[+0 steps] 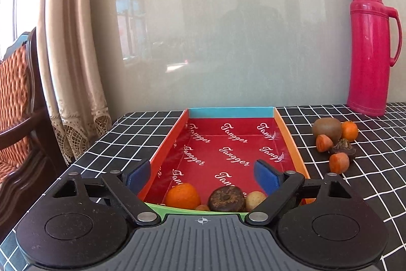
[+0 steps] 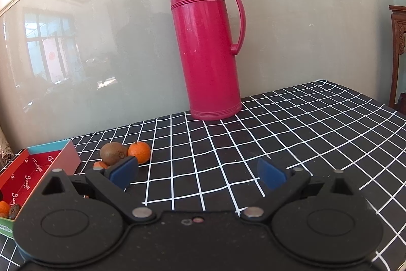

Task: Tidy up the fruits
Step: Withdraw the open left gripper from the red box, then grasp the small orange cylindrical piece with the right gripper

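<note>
1. Fruit still to be sorted is seen in a loose cluster on the table point(image 2: 279, 123), to the right of the box point(image 1: 291, 133): a kiwi point(image 1: 326, 129), a mandarin point(image 1: 349, 130) just behind it, two small orange fruits point(image 1: 324, 143) and a dark wrinkled one point(image 1: 343, 148).
2. Three pieces are already lodged at the near end of the box: an orange point(image 1: 183, 195), a dark round fruit point(image 1: 226, 197) and a pale one point(image 1: 255, 198).
3. Left tongs point(image 1: 203, 170) are held over the near end of the box, pads apart, with nothing pressed between them; the fruits in the box lie below and between the pads, untouched.
4. Right tongs point(image 2: 198, 173) are likewise spread apart and empty, and are pointed at bare cloth.
5. From the right tongs the cluster lies ahead and to the left; the kiwi point(image 2: 113, 153) and mandarin point(image 2: 139, 151) are seen just beyond the left pad.
6. Right tongs are judged the nearer, so a swing to the left is called for.
7. Kiwi's long axis is seen running roughly left to right in both views.
</note>
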Demonstrator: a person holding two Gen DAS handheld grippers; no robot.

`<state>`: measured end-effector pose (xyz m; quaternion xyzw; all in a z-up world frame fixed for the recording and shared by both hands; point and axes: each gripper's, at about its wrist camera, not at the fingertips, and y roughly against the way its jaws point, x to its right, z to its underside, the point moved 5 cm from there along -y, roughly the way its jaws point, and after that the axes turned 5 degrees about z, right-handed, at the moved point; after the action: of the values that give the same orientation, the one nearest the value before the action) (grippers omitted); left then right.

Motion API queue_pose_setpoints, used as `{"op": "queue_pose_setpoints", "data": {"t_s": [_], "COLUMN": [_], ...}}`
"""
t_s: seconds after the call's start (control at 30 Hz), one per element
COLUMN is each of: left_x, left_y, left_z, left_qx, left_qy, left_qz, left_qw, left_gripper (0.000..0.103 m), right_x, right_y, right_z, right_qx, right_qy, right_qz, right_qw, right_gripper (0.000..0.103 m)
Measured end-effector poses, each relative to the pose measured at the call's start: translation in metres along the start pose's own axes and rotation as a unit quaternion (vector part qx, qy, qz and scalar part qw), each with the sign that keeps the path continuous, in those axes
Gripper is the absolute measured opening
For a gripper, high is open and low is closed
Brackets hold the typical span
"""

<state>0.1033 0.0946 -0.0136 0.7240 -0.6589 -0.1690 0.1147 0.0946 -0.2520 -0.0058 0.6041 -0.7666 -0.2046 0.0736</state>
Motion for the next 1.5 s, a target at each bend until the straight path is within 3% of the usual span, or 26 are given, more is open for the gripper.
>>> {"op": "queue_pose_setpoints", "data": {"t_s": [0.37, 0.77, 1.1, 1.5], "left_x": [0.001, -0.029, -0.05, -0.062], "left_y": [0.009, 0.008, 0.003, 0.004], "left_z": [-0.003, 0.003, 0.005, 0.008], "left_qx": [0.015, 0.022, 0.017, 0.014], "left_qy": [-0.004, 0.032, 0.06, 0.056], "left_qz": [0.002, -0.021, -0.031, -0.043], "left_qw": [0.9999, 0.999, 0.9976, 0.9974], "left_gripper": [0.102, 0.103, 0.103, 0.103], "right_x": [-0.004, -0.021, -0.058, -0.095], "right_y": [0.0, -0.008, -0.007, -0.019], "right_z": [0.001, 0.008, 0.018, 0.024], "right_qx": [-0.001, -0.011, 0.042, 0.047], "right_qy": [-0.001, 0.025, 0.153, 0.181], "right_qz": [-0.001, -0.002, 0.005, -0.024], "right_qw": [1.0, 1.0, 0.987, 0.982], "right_gripper": [0.101, 0.101, 0.1, 0.096]}}
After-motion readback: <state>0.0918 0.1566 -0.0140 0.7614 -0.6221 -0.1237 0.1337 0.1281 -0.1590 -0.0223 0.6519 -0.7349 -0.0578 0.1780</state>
